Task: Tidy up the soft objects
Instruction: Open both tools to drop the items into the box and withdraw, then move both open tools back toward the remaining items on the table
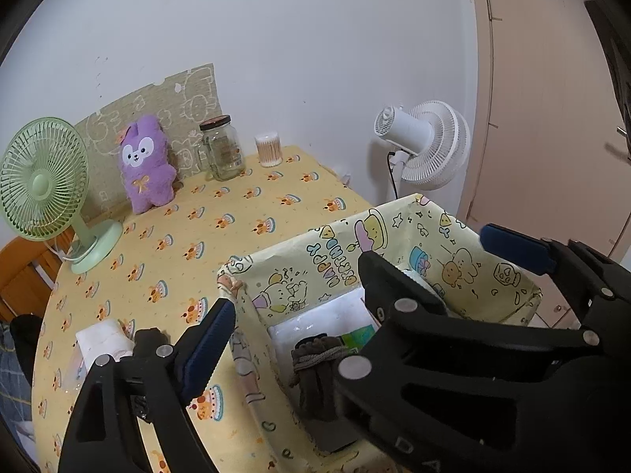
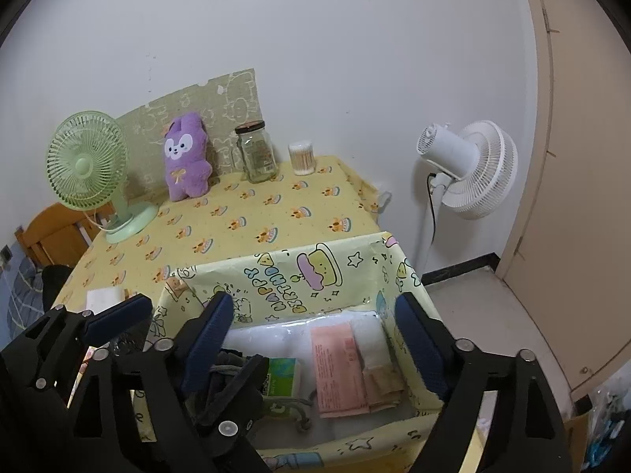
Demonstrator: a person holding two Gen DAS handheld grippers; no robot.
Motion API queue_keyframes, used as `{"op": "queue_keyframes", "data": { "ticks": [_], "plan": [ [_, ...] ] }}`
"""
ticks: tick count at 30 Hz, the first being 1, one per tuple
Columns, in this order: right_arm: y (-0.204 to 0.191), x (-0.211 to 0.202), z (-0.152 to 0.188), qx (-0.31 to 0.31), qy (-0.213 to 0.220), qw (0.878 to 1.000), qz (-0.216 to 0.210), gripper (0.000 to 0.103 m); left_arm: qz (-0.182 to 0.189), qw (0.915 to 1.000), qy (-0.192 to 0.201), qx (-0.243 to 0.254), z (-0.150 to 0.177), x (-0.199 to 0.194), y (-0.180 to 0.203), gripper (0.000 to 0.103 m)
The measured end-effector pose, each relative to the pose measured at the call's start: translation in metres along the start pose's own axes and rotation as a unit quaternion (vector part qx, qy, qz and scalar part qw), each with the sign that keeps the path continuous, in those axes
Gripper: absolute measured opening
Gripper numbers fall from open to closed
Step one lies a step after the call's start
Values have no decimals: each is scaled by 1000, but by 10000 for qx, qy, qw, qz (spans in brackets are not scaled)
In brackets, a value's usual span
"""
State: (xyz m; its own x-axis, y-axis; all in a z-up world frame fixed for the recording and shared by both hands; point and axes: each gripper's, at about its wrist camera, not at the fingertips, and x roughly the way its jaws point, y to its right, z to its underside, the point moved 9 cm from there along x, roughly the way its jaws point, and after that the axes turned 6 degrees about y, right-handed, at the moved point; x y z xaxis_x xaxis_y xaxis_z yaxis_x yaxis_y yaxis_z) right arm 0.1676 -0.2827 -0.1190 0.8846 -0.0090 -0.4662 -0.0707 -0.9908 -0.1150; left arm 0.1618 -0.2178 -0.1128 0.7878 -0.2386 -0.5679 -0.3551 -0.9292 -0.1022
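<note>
dark socks: half hidden | jar: label unreadable

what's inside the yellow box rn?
In the box: dark rope-tied bundle, green pack, pink packet over folded white cloth, white liner. The open grippers cover the near-left corner; anything under the bundle is hidden.

White wall, beige door
</note>
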Motion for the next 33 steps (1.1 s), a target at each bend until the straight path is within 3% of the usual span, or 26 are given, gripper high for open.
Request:
{"op": "queue_keyframes", "data": {
  "ticks": [13,33],
  "plan": [
    [-28,-34,-7,-140,233,9995,183,96,-17,9992,348,-187,0,-38,-22,91],
    [-90,-71,-15,-457,573,9973,56,100,-291,9951,777,-530,9,-88,-74,93]
  ]
}}
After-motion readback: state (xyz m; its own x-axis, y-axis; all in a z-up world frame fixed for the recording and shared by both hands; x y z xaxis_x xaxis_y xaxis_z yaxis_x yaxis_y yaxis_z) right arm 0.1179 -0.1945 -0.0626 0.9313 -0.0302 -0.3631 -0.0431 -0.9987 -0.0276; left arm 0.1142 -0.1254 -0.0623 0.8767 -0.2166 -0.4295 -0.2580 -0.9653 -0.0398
